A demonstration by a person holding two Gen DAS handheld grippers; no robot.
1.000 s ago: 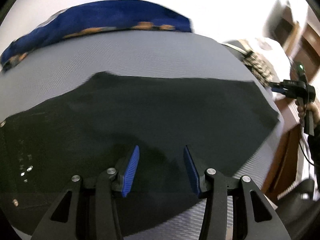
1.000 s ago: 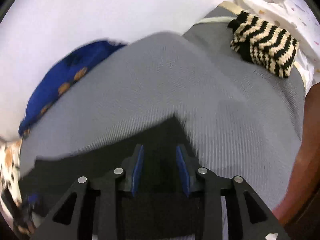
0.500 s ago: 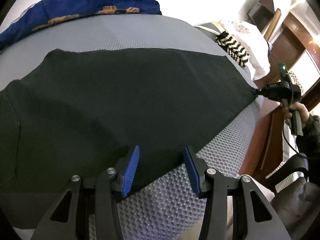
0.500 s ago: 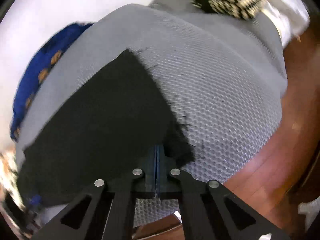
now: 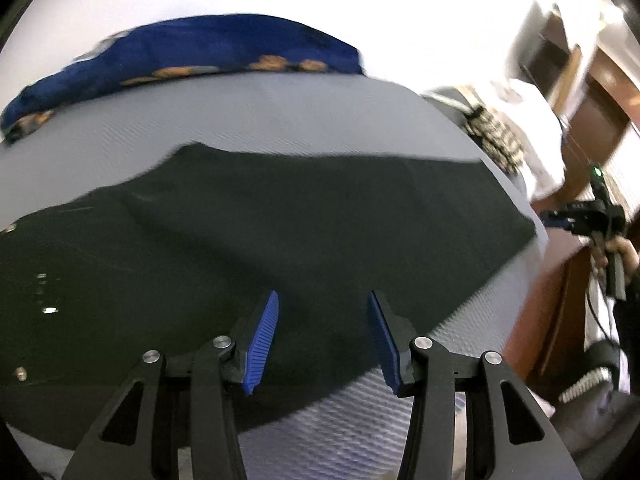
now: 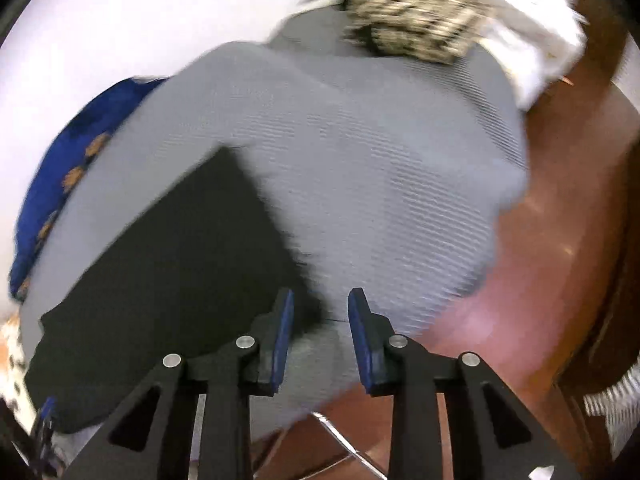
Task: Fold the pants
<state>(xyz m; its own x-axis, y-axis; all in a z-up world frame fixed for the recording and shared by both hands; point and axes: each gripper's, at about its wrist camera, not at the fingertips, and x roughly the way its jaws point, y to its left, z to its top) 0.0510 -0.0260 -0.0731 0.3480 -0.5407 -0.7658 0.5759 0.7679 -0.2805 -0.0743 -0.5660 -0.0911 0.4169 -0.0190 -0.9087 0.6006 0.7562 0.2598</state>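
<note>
Black pants [image 5: 280,232] lie flat across a grey mesh surface [image 5: 300,112]. My left gripper [image 5: 323,300] is open and empty, its blue pads just above the near edge of the pants. In the right wrist view the leg end of the pants [image 6: 180,272] lies to the left. My right gripper [image 6: 321,298] is open and empty, right at the frayed hem corner, over the grey surface [image 6: 380,168]. The right gripper also shows in the left wrist view [image 5: 580,216], beside the far hem.
A blue patterned cloth [image 5: 192,52] lies along the far edge. A black-and-cream striped knit [image 6: 416,28] and a white sheet [image 6: 532,40] lie at the far end. Red-brown wooden floor [image 6: 560,260] and furniture [image 5: 592,92] are to the right.
My right gripper was shut on the hem corner half a second ago and has opened, letting the pants go. My left gripper has moved further over the pants, still open.
</note>
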